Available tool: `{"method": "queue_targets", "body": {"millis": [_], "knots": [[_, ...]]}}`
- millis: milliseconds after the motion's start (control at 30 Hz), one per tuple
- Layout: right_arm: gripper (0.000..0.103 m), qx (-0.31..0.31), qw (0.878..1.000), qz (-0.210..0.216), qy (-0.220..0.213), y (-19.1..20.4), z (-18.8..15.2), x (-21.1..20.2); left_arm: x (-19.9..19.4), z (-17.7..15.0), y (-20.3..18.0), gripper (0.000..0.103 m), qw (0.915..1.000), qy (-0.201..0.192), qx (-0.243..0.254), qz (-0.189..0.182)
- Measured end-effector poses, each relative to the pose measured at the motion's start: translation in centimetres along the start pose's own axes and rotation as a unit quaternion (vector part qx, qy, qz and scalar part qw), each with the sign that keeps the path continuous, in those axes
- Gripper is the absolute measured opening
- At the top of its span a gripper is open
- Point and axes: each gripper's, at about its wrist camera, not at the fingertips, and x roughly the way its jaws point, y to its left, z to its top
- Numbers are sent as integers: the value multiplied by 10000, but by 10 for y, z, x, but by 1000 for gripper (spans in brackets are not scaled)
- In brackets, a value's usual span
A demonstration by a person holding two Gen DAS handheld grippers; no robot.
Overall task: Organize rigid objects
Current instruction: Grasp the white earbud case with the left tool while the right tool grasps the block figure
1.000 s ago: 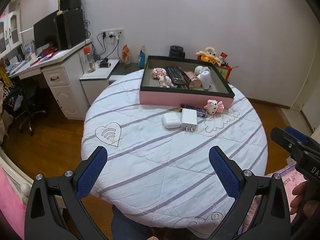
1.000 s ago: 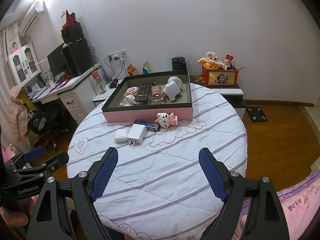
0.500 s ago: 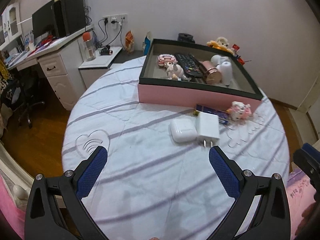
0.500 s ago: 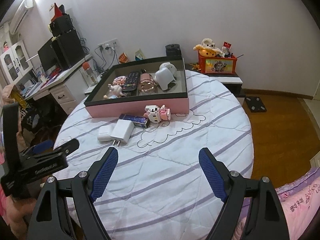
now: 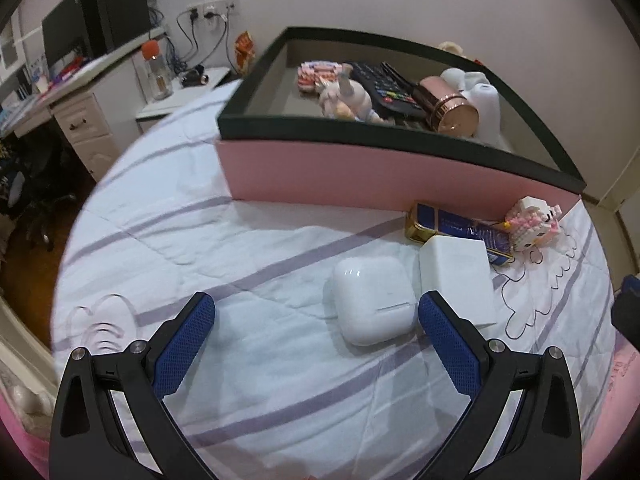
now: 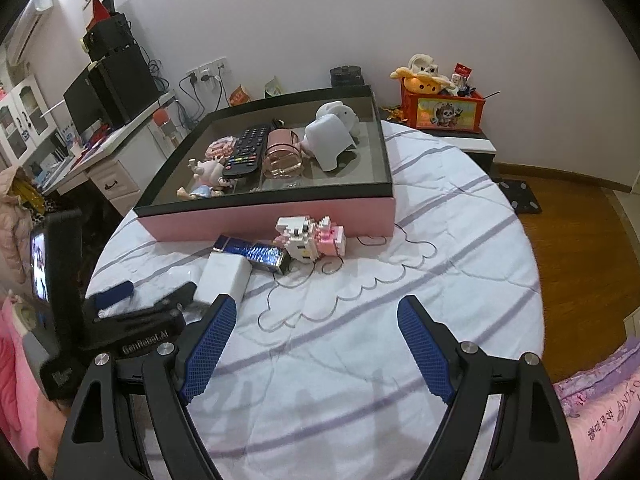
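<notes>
On the round striped table, a white earbud case (image 5: 374,300) lies just ahead of my open left gripper (image 5: 316,306), close to its right finger. A white charger (image 5: 456,274) lies right of it, also in the right wrist view (image 6: 224,274). Behind are a blue-gold box (image 5: 456,230) and a pink-white brick figure (image 5: 532,224); the right wrist view shows the blue-gold box (image 6: 256,254) and the figure (image 6: 310,238) too. My right gripper (image 6: 316,310) is open and empty, nearer than the figure. The pink tray (image 5: 360,176) stands behind them.
The tray (image 6: 260,216) holds a remote (image 6: 246,152), a pink-gold cylinder (image 6: 282,152), a white item (image 6: 330,138), a small figurine (image 6: 206,176) and a pink bracelet (image 6: 220,148). A desk (image 5: 76,96) stands left, an orange toy box (image 6: 444,108) behind right.
My left gripper has moved forward and down toward the earbud case, which is now near its right finger. My right gripper has moved forward toward the brick figure.
</notes>
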Motion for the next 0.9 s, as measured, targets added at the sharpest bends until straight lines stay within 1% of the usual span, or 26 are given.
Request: {"method": "queue_targets", "body": {"millis": [100,233,333,400,467,533,600,633,700,733,767,833,900], "knots": [[84,-11,10000,35,38,2,6,11,4,-1,0,103,9999,-110,-20,54],[84,-6,10000,58,68,4,12,25,4,-2,2,102,9998,-168,-48,-32],[84,26,9999,35,108,4,15,38,4,-2,2,100,9997,-199,-4,-112],[84,52,9999,8,142,3,17,47,3,-2,3,93,9997,-236,37,-114],[84,87,9998,-25,154,2,19,55,2,-2,2,89,9995,-261,109,-112],[84,152,9998,22,158,1,22,61,-1,-4,3,79,9992,-335,154,-124],[84,210,9997,70,126,0,25,66,-3,-4,4,64,9990,-387,182,-156],[84,232,9996,68,115,-1,26,68,-4,-4,7,62,9988,-404,160,-205],[84,278,9995,80,110,-2,28,73,-5,-4,11,49,9987,-426,122,-247],[80,291,9995,97,114,-2,30,76,-6,-4,13,45,9986,-438,113,-266],[72,279,9995,107,129,-1,31,78,-6,-3,15,43,9986,-441,102,-282],[64,233,9994,117,215,2,31,86,-7,-4,19,43,9982,-438,69,-397],[64,171,9996,65,231,4,31,90,-7,-4,20,43,9981,-442,103,-409]]}}
